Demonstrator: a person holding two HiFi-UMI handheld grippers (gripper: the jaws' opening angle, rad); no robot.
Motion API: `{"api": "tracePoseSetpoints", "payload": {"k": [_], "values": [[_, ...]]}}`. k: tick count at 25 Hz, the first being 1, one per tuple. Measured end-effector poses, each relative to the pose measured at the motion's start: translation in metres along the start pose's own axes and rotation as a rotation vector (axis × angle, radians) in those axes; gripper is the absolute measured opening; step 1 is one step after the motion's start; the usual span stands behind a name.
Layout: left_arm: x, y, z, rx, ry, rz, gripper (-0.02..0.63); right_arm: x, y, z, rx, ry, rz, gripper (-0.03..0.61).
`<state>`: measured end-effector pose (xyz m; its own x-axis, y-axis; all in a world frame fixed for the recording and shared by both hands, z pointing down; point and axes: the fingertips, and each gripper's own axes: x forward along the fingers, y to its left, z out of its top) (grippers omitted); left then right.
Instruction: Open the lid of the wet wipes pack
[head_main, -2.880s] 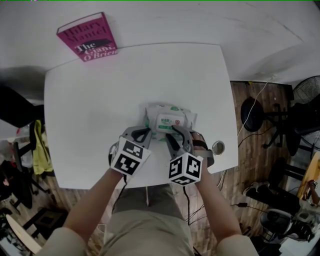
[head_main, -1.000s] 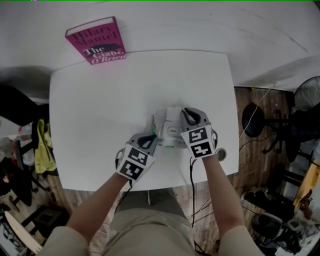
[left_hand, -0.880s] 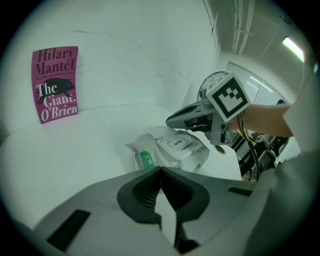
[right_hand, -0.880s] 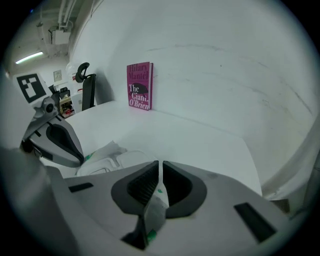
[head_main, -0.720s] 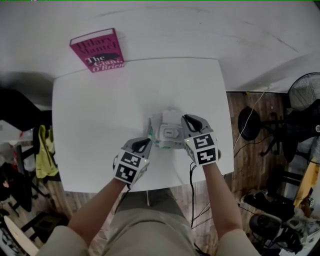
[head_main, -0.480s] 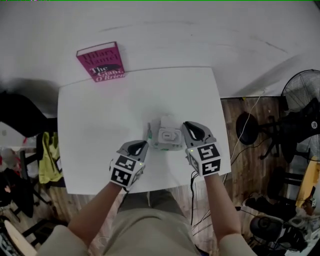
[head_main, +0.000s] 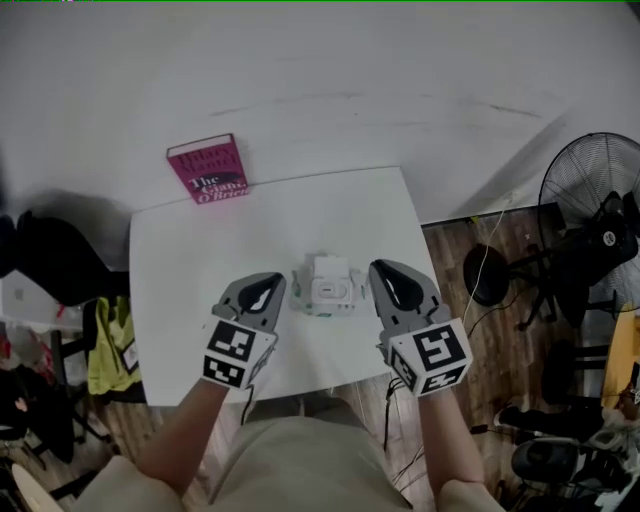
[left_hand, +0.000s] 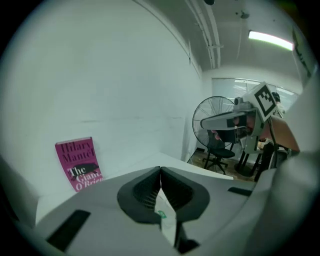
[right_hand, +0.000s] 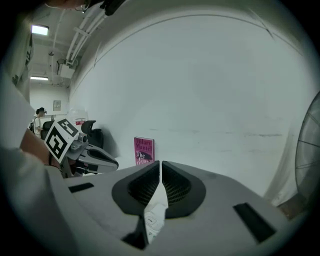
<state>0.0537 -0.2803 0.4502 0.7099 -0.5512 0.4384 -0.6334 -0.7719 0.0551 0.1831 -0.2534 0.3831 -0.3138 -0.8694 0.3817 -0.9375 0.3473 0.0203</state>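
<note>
While the pack (head_main: 328, 286) lies on the table (head_main: 190, 270), lid seemingly up, our left gripper (head_main: 264, 290) hangs at its nine o'clock, right gripper (head_main: 396, 280) at three. Left gripper view: jaws pressed together, empty; right gripper view: likewise. We must back off without brushing the lid.

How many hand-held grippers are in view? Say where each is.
2. The left hand-held gripper hangs left of the wet wipes pack, the right hand-held gripper right of it. None looks hidden.

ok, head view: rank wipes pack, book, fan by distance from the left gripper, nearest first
1. Wipes pack, just right of the left gripper, on the table.
2. Book, past the table's far-left corner.
3. Fan, far right, on the floor.
</note>
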Motion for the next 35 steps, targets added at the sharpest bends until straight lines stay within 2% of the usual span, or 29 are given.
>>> {"api": "tracePoseSetpoints", "payload": {"k": [5, 9, 12, 18, 24, 28, 35], "values": [[-0.034, 0.0, 0.051, 0.044, -0.101, 0.025, 0.021, -0.037, 0.013, 0.046, -0.073, -0.122, -0.013, 0.037], [-0.057, -0.005, 0.076, 0.068, -0.152, 0.023, 0.021, -0.062, 0.016, 0.07, -0.129, -0.183, -0.072, 0.037], [-0.074, -0.008, 0.092, 0.075, -0.197, 0.029, 0.021, -0.082, 0.019, 0.083, -0.106, -0.232, -0.088, 0.037], [-0.102, -0.017, 0.112, 0.075, -0.271, 0.048, 0.021, -0.113, 0.038, 0.103, -0.084, -0.311, -0.053, 0.031], [-0.117, -0.026, 0.116, 0.12, -0.282, 0.052, 0.021, -0.122, 0.055, 0.09, -0.075, -0.296, -0.027, 0.023], [-0.118, -0.027, 0.107, 0.114, -0.265, 0.059, 0.021, -0.119, 0.061, 0.074, -0.056, -0.252, -0.01, 0.023], [-0.118, -0.032, 0.103, 0.119, -0.248, 0.056, 0.021, -0.12, 0.061, 0.069, -0.061, -0.232, -0.003, 0.023]]}}
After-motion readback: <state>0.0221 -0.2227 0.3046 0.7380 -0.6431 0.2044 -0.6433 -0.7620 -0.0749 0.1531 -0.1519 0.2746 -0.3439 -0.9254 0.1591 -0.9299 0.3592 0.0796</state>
